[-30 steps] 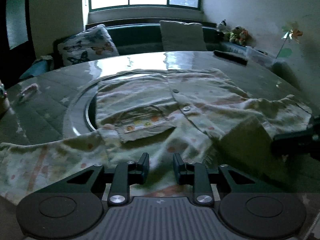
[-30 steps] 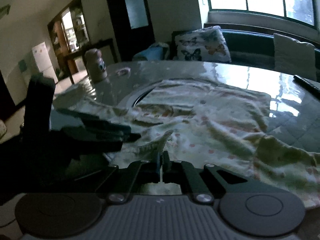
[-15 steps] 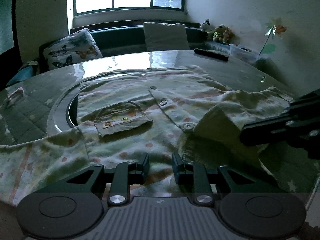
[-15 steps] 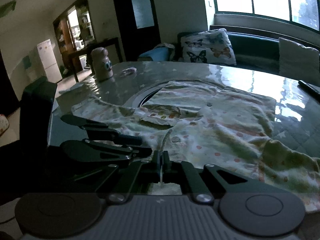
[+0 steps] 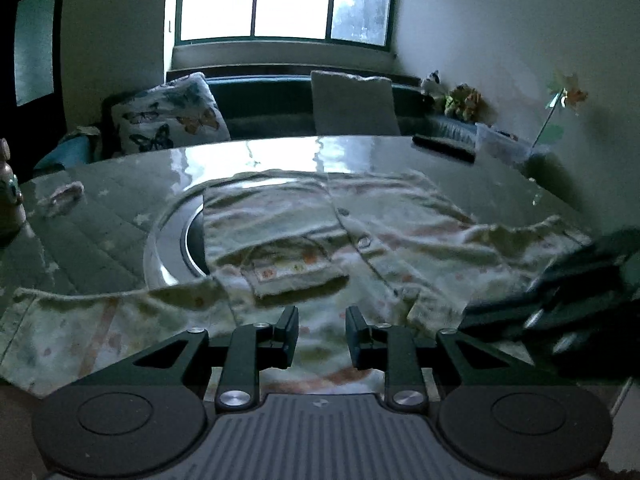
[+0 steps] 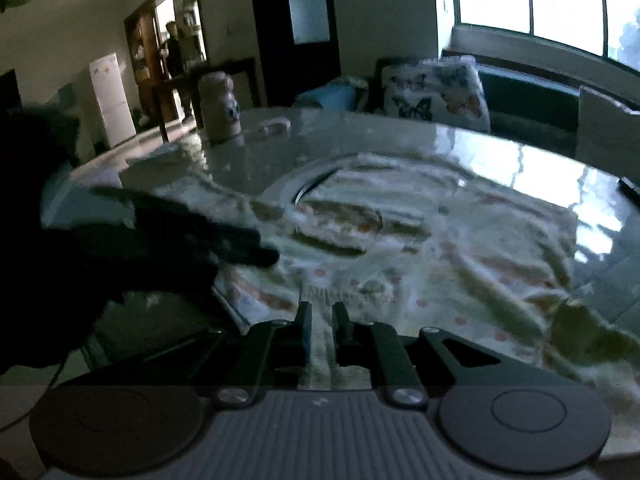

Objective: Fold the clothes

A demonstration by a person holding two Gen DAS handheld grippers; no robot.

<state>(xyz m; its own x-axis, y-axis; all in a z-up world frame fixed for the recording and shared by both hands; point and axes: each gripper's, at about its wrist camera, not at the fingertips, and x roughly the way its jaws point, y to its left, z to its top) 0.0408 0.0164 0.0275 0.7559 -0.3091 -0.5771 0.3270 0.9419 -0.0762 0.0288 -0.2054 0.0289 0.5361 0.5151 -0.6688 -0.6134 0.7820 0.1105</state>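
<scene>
A pale, spotted button shirt [image 5: 360, 216] lies spread face up on the glossy round table [image 5: 260, 152], its chest pocket [image 5: 296, 272] toward me. My left gripper [image 5: 322, 336] hovers open over the near hem, nothing between its fingers. My right gripper [image 6: 322, 328] stands narrowly open at a bunched fold of the shirt [image 6: 440, 248], cloth lying at its fingertips. The right gripper [image 5: 560, 312] shows as a dark blur at the right of the left wrist view. Likewise blurred, the left gripper [image 6: 200, 240] fills the left of the right wrist view.
A turntable ring [image 5: 168, 248] sits under the shirt. A dark remote [image 5: 444, 148] lies at the far right table edge, a jar [image 6: 220, 108] and a small pale item [image 6: 276, 124] at the far left. Cushions [image 5: 168, 120] line a bench behind. A person [image 6: 174, 48] stands in a far doorway.
The right gripper, earlier shut on the shirt's edge, has parted its fingers and the lifted cloth has dropped onto the shirt. The left gripper stayed open over the hem.
</scene>
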